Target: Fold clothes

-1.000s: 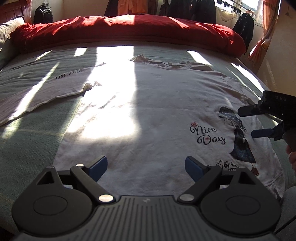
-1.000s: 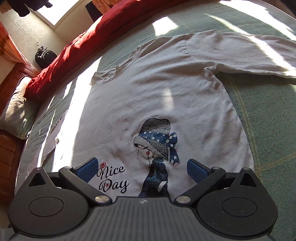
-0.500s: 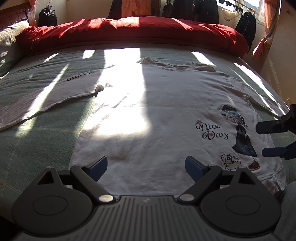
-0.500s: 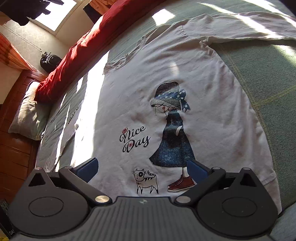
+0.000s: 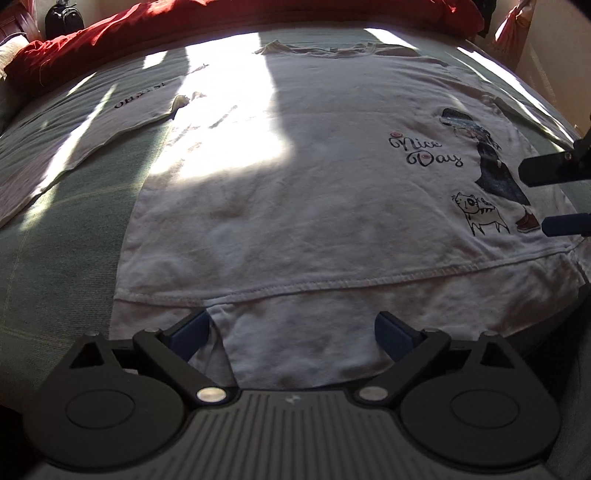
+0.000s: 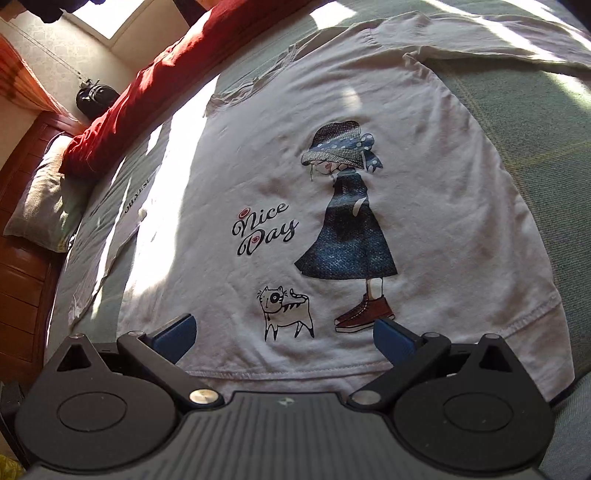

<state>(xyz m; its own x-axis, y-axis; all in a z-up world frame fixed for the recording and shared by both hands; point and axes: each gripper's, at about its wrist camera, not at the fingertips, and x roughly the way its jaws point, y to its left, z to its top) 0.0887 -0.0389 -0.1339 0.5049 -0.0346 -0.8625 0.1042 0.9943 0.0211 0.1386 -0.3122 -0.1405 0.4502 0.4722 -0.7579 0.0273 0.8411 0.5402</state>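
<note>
Left wrist view: the white T-shirt (image 5: 295, 192) lies spread flat, print side up, on the green bed cover (image 5: 66, 258), its hem toward the camera and a red duvet (image 5: 258, 14) bunched at the far edge. The left gripper (image 5: 291, 328) hangs over the hem near the shirt's left corner; its fingers are spread wide and opening further, with hem cloth lying below and between them but nothing pinched. At the right edge the right gripper (image 5: 554, 195) shows side-on, its fingers apart, close above the printed figure. A second pale garment (image 5: 92, 129) with dark lettering lies just beside the shirt's left sleeve.

Right wrist view: the right gripper (image 6: 284, 336) looks down on the cat drawing and the red shoe, its fingers spread and empty, the stitched hem just under them. A pillow (image 6: 40, 206) sits at the far left.

The step in hand looks like the approach — both tools lining up on the bottom hem before any fold is made. Next, each should drop onto the hem near its own corner and close on both layers.

Against the frame a second ago, both cameras now sit nearer the hem: then the left saw only mid-shirt, and the right saw only the hat and "Nice Day" — no cat or shoe.
</note>
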